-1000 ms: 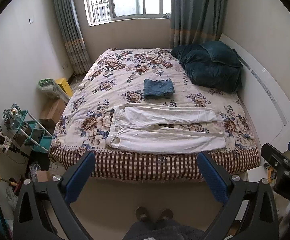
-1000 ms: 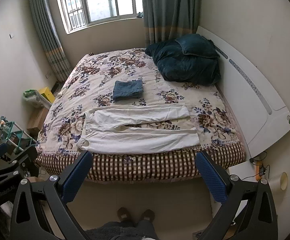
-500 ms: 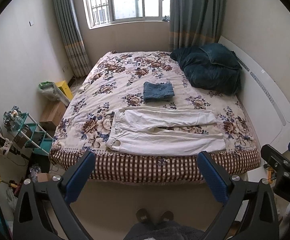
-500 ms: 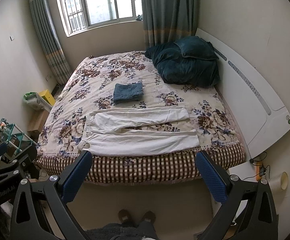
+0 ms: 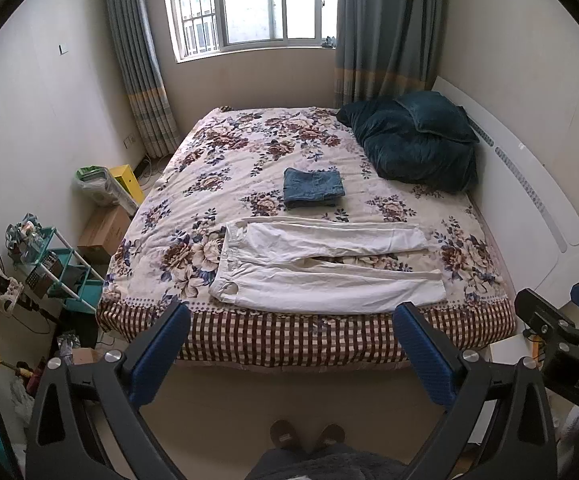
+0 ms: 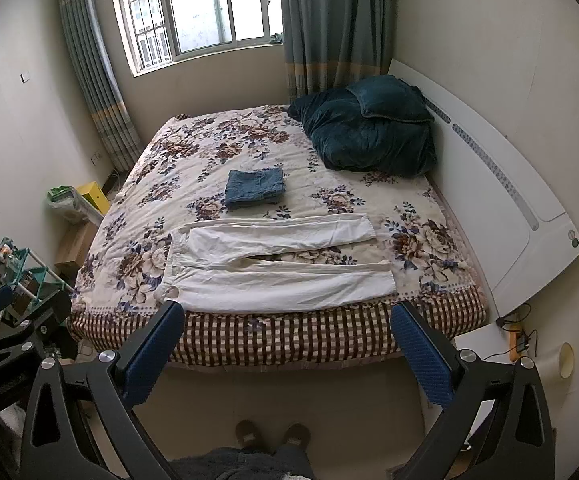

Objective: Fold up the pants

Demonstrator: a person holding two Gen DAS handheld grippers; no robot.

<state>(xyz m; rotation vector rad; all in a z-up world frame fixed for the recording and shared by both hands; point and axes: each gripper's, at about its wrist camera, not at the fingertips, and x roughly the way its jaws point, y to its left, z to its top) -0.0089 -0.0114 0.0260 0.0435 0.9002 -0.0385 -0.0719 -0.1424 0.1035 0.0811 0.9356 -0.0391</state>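
I have the white pants [image 5: 325, 268] spread flat along the near edge of the bed [image 5: 305, 332], waistband to the left, both legs running right with a narrow gap between them. They look like light, limp cotton — no stiffness to help me, so I expect any lifted part to sag and drag the rest. My best holds, I judge, are the waistband corner at near left and the near hem at right, where cloth lies doubled and thick.

The left gripper [image 5: 289, 332] and right gripper [image 6: 287, 330] both hang wide apart and empty, well short of the bed. The near leg sits just beside the mattress edge, so a careless tug could slide it off. Far of the pants, folded jeans [image 5: 313, 188] leave open quilt between — room enough to fold away from me.
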